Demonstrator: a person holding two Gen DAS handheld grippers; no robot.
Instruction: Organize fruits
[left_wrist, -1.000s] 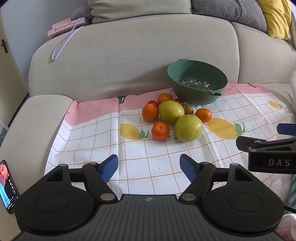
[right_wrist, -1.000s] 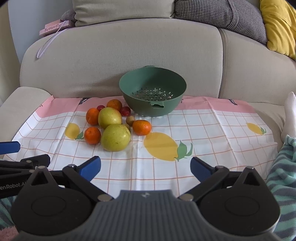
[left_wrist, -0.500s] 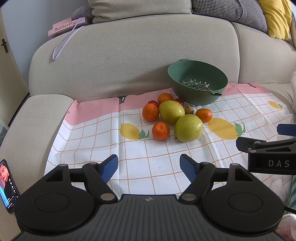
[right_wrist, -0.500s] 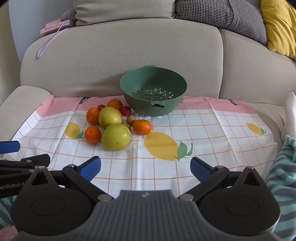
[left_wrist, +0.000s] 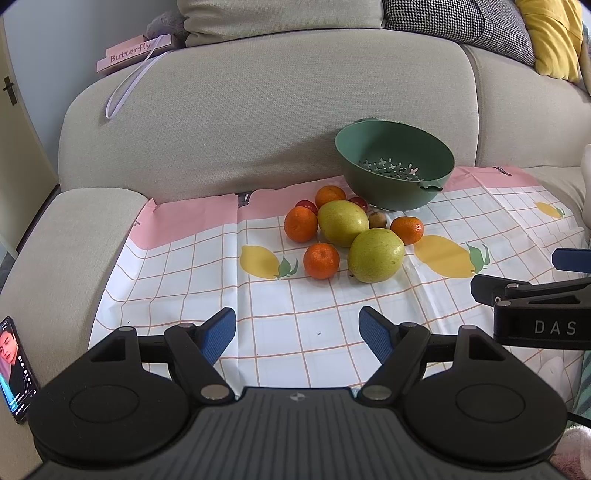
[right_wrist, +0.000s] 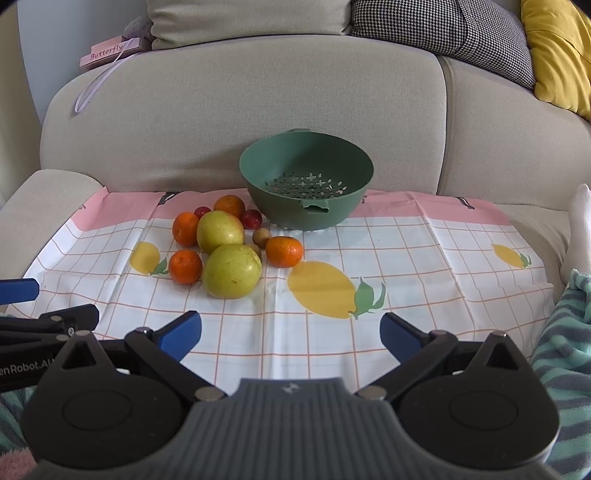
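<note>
Left gripper (left_wrist: 297, 334): blue-padded jaws spread wide, nothing held. Right gripper (right_wrist: 290, 332): blue-padded jaws spread wider still, nothing held. Both hang low over the near edge of the white grid-pattern cloth with lemon prints (left_wrist: 184, 295), side by side, each visible at the edge of the other's view.

Compared with one second ago, the scene sits marginally lower in both views; the jaw spacing is unchanged and no fruit has shifted.

The fruit lies in a cluster on the cloth, well ahead of both grippers: ahead and slightly right of the left gripper, ahead and to the left of the right gripper. Nearest the grippers are a large yellow-green round fruit (right_wrist: 232, 270) and a small orange mandarin (right_wrist: 185, 266) just to its left. Behind them sits a second yellow-green fruit (right_wrist: 220, 231), flanked by further mandarins, two small dark red fruits and a small brown fruit (right_wrist: 262, 236).

The empty green plastic colander bowl (right_wrist: 347, 206) stands beyond the cluster, against the backrest of the beige fabric sofa (right_wrist: 240, 110), almost straight ahead of the right gripper.

A lit smartphone (left_wrist: 14, 369) lies on the sofa arm to the left gripper's left.
</note>
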